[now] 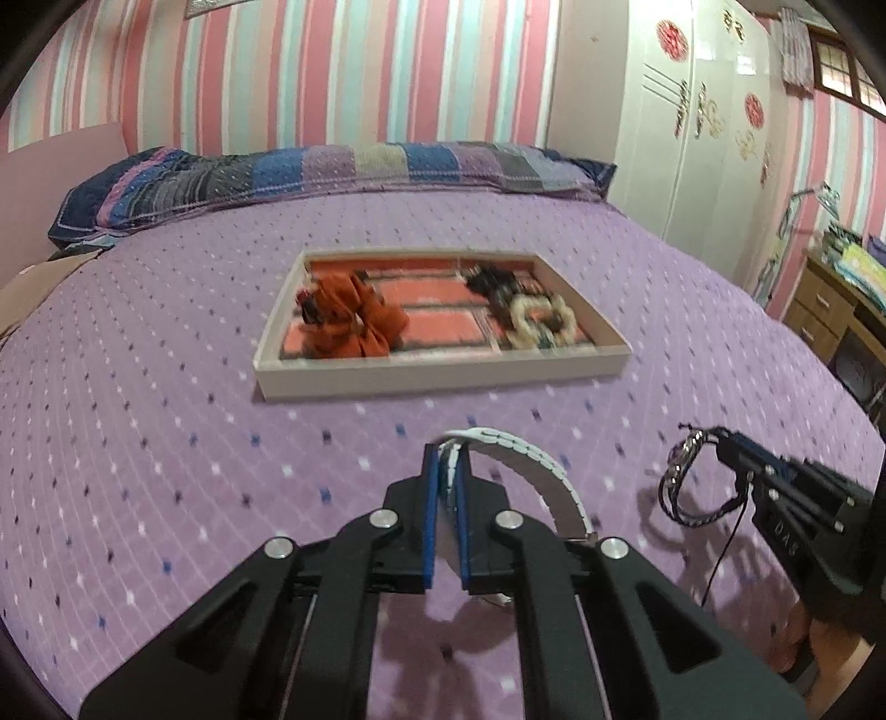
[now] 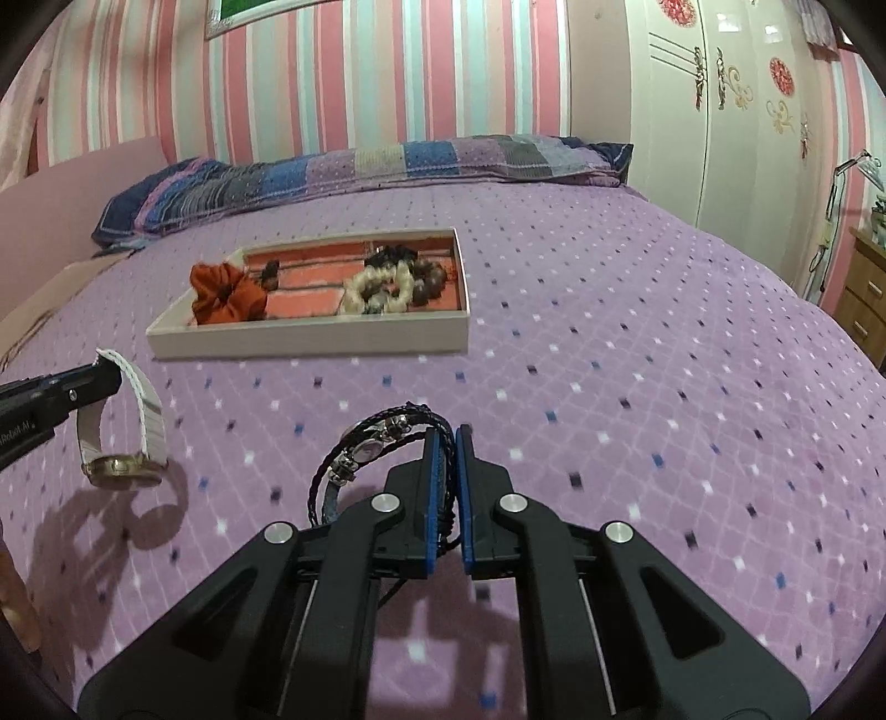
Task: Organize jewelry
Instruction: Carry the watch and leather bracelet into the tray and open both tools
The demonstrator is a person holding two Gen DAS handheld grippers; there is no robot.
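White leather, pinched thin: at the left edge of the right wrist view, the left gripper (image 2: 113, 368) is clamped on the watch (image 2: 124, 426) strap, gold case dangling low. Lower centre, the right gripper (image 2: 447, 437) is closed on the dark braided bracelet (image 2: 365, 448). Either could snag the tray (image 2: 310, 335) rim above or slip from so narrow a hold.

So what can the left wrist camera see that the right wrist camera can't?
Only the left wrist view: its white strap rising between the left gripper jaws, and the desk.

Only the right wrist view: the watch's gold face hanging below, and a green picture on the wall.

Both: the tray, orange scrunchie, dark braided bracelet in the right gripper.
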